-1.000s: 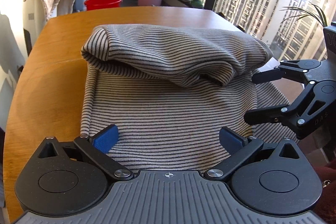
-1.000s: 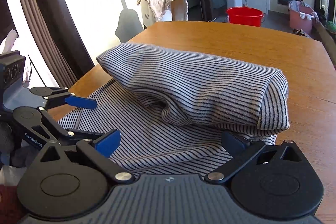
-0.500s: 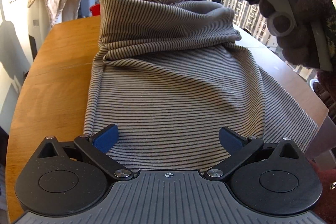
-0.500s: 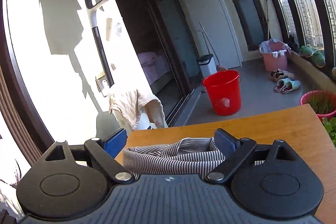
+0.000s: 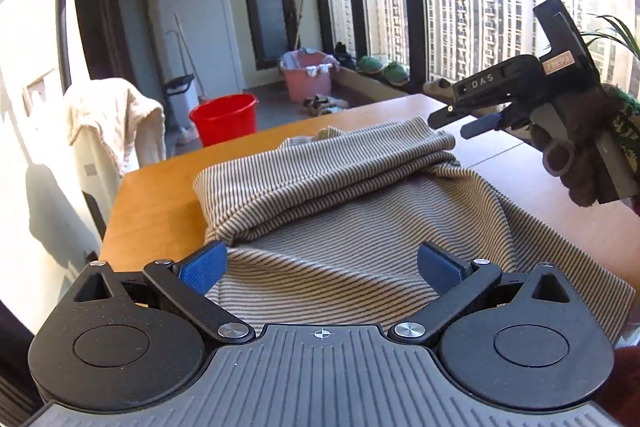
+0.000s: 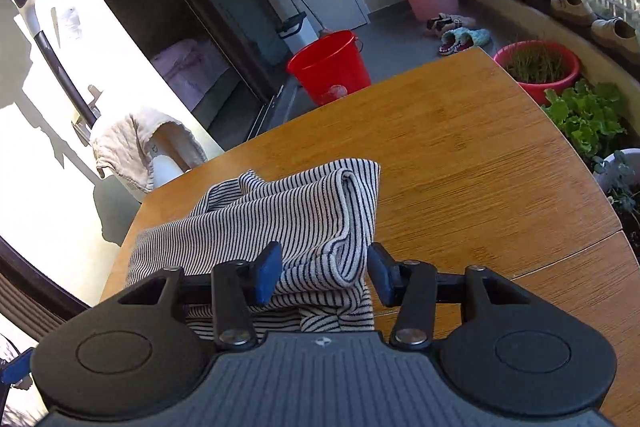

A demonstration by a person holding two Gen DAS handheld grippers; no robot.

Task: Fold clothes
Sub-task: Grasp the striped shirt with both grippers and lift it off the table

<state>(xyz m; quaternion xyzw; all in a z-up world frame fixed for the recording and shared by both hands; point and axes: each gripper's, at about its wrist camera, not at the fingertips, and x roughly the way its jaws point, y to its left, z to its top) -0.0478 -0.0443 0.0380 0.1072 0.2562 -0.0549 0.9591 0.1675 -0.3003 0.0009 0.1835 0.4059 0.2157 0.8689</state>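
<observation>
A black-and-white striped garment (image 5: 360,211) lies on a wooden table (image 5: 160,203), its far part bunched into thick folds. My left gripper (image 5: 320,269) is open just above the garment's near part, blue pads wide apart, holding nothing. My right gripper (image 6: 324,273) sits over the folded far right edge of the garment (image 6: 312,219), jaws half closed around a fold with gaps at both pads. In the left wrist view the right gripper (image 5: 452,121) hovers at the fold's right end, held by a gloved hand.
A red bucket (image 5: 224,119) and a pink basket (image 5: 308,75) stand on the floor beyond the table. A towel-draped white chair (image 5: 108,131) is at the left. Potted plants (image 6: 536,65) and shoes line the window sill on the right.
The right gripper lifted the garment's folded part high, then brought it down further away on the table and loosened its jaws. The left gripper has tilted up and stayed open.
</observation>
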